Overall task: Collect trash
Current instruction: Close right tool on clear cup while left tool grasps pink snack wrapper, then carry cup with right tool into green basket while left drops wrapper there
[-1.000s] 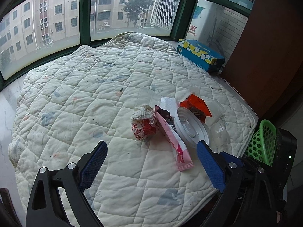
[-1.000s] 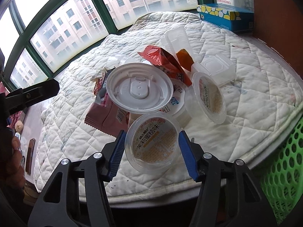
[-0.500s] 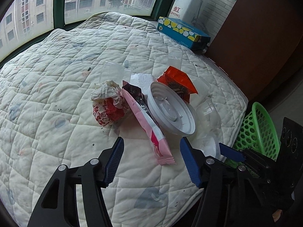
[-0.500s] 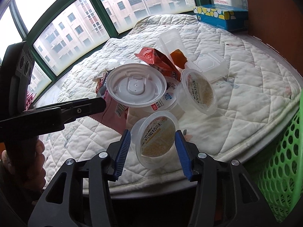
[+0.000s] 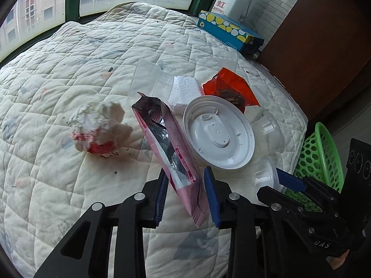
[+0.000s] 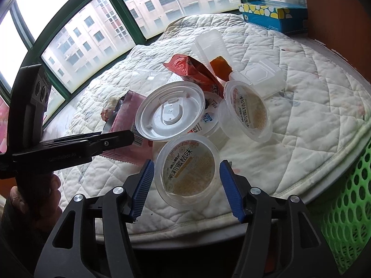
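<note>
Trash lies piled on a white quilt [image 5: 69, 74]. A long pink wrapper [image 5: 171, 148] lies flat, and its near end sits between the blue pads of my left gripper [image 5: 185, 171]. Those jaws are closing, with a sliver of space still showing at each pad. My right gripper [image 6: 187, 162] straddles a clear jelly cup [image 6: 187, 169] with an orange printed lid at the quilt's near edge. Its jaws are opening, and a gap shows beside the cup. The left gripper's arm [image 6: 111, 141] reaches in from the left in the right wrist view.
A white round lid [image 5: 218, 134], a crumpled paper ball [image 5: 99, 125], a red wrapper [image 5: 231, 88], a foam piece [image 5: 185, 90] and more clear cups [image 6: 248, 113] crowd the pile. A green mesh basket [image 6: 347, 197] stands low at the right. A blue tissue box [image 5: 229, 32] sits at the back by a brown panel.
My left gripper came down and forward over the pink wrapper while its jaws narrowed from wide to close around it. The right gripper's jaws widened around the jelly cup.
</note>
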Demonstrator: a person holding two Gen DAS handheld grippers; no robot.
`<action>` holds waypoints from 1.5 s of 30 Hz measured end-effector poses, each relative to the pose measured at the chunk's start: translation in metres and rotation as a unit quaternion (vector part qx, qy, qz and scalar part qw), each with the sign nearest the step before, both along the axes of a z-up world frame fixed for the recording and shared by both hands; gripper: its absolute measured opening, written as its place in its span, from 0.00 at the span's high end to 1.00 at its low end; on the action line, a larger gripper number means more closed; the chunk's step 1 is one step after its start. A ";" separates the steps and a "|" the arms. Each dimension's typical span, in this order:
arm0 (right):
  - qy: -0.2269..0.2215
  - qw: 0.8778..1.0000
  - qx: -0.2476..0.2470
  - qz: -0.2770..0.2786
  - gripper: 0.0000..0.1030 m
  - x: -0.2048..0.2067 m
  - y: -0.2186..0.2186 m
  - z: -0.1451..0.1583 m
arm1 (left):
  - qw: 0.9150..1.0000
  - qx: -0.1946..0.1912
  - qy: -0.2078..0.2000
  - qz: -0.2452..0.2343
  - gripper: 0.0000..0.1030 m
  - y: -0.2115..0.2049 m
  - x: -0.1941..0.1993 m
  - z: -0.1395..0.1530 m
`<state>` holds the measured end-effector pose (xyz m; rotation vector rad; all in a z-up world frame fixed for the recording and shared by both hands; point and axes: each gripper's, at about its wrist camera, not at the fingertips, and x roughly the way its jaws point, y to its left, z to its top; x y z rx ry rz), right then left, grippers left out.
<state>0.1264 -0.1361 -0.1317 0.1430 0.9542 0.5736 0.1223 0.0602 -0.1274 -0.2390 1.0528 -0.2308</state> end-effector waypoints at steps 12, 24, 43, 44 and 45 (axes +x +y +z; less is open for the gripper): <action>0.006 1.000 -0.008 -0.004 0.52 0.006 0.009 -0.013 | 1.000 -0.015 -0.026 -0.002 0.95 0.008 -0.011 0.016; -0.008 1.000 0.017 -0.015 0.70 -0.003 -0.001 -0.001 | 0.998 -0.017 -0.062 -0.013 0.96 0.004 -0.036 0.055; -0.083 0.987 0.026 -0.133 0.71 -0.047 -0.109 0.079 | 0.985 -0.041 -0.109 -0.123 0.96 -0.081 -0.035 0.120; -0.084 0.986 0.015 -0.147 0.71 -0.049 -0.121 0.080 | 0.984 -0.042 -0.110 -0.134 0.96 -0.092 -0.033 0.122; -0.083 0.984 0.006 -0.158 0.71 -0.050 -0.131 0.080 | 0.982 -0.044 -0.111 -0.144 0.96 -0.102 -0.032 0.125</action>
